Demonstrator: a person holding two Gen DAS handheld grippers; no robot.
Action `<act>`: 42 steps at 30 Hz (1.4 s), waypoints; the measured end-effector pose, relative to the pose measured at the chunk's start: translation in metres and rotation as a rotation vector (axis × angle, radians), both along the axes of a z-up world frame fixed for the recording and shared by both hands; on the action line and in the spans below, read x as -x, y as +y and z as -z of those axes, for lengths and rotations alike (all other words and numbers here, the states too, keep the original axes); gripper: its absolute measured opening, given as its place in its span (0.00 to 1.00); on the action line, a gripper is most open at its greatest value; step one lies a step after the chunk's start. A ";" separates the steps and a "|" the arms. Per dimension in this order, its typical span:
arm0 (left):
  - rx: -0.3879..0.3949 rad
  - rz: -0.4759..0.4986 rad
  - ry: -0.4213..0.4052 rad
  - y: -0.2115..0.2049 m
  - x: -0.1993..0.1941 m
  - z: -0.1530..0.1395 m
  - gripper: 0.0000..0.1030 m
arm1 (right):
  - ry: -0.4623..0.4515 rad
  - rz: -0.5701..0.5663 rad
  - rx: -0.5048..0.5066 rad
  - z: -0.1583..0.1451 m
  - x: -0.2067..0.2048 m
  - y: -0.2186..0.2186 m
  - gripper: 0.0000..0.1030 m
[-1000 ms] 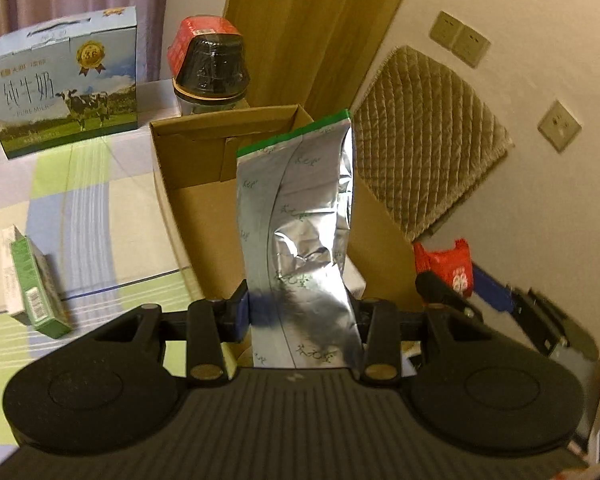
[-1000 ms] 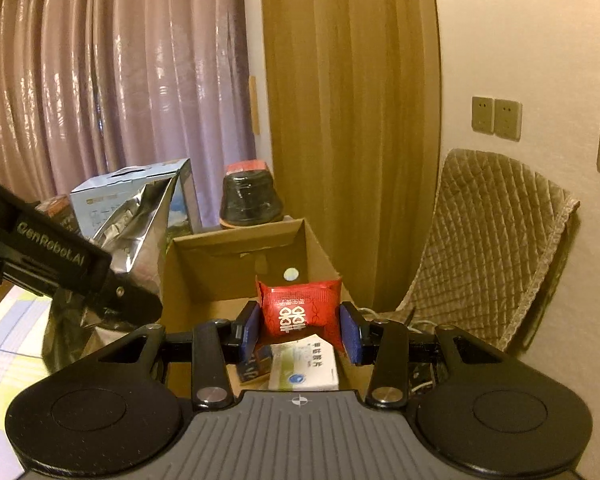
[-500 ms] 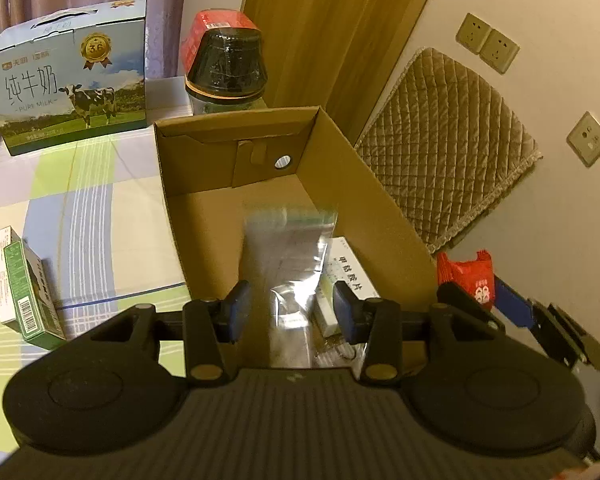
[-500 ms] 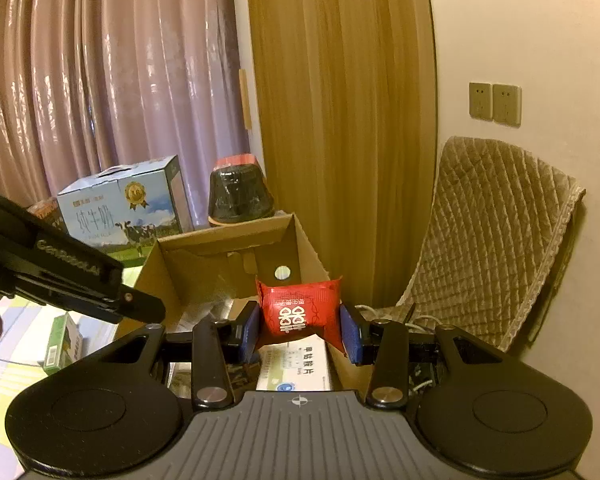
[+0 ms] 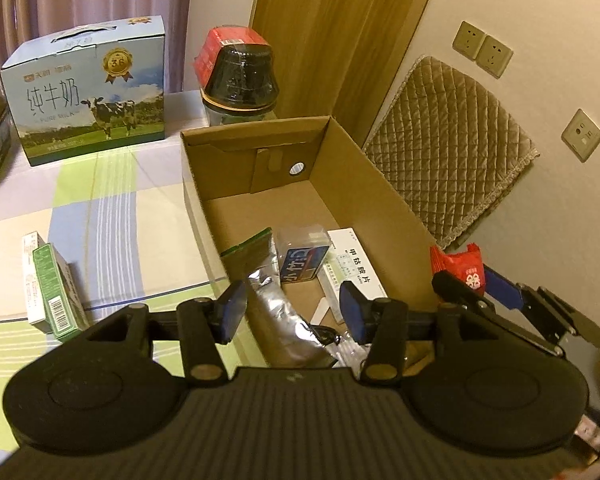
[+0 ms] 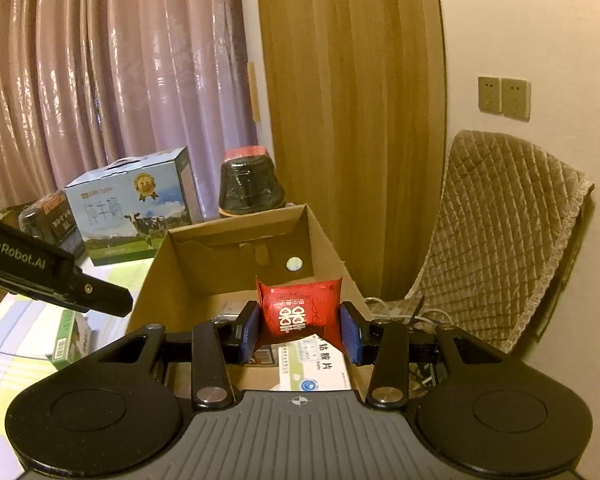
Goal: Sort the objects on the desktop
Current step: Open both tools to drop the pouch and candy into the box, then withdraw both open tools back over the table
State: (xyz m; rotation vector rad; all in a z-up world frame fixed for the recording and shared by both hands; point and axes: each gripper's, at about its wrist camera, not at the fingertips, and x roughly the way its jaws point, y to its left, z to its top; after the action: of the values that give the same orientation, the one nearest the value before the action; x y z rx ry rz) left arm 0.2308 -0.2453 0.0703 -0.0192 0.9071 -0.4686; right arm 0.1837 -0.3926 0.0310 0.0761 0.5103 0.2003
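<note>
Milk carton (image 5: 88, 92): blue box with a cow, a gold medal badge and the words "PURE MILK" under large Chinese characters; it stands at the far side of the surface (image 5: 112, 216).
Other tool's body: "GenRobot.AI" in white, read in my right view.
White medicine box (image 5: 354, 264): printed in Chinese, lying flat in the cardboard box (image 5: 380, 204).
Red packet (image 6: 300, 312): white double-happiness emblem on the front.
My left tongs (image 5: 292, 312): spread wide and empty, above the near end of the cardboard box.
My right tongs (image 6: 300, 330): pinching the red packet, held above the box's near edge.
Foil pouch (image 5: 276, 308): silver with a green strip on top, now lying inside the box beside a small blue-labelled packet (image 5: 304, 264).
Change: a second ago my left tongs gripped the pouch upright; half a second ago it was dropping; now it rests in the box.
Green cartons (image 5: 52, 288): two small ones standing on the checked cloth, left of the box.
</note>
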 end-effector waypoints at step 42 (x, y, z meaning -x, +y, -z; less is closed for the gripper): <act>-0.142 -0.314 -0.031 0.245 0.142 0.053 0.94 | 0.058 -0.282 -0.074 0.001 0.114 0.122 0.81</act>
State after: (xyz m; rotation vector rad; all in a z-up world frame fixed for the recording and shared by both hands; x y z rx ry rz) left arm 0.0891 -0.0002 0.0169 -0.0247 0.8868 -0.1120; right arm 0.0696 -0.2709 0.0303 0.0817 0.5708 0.4943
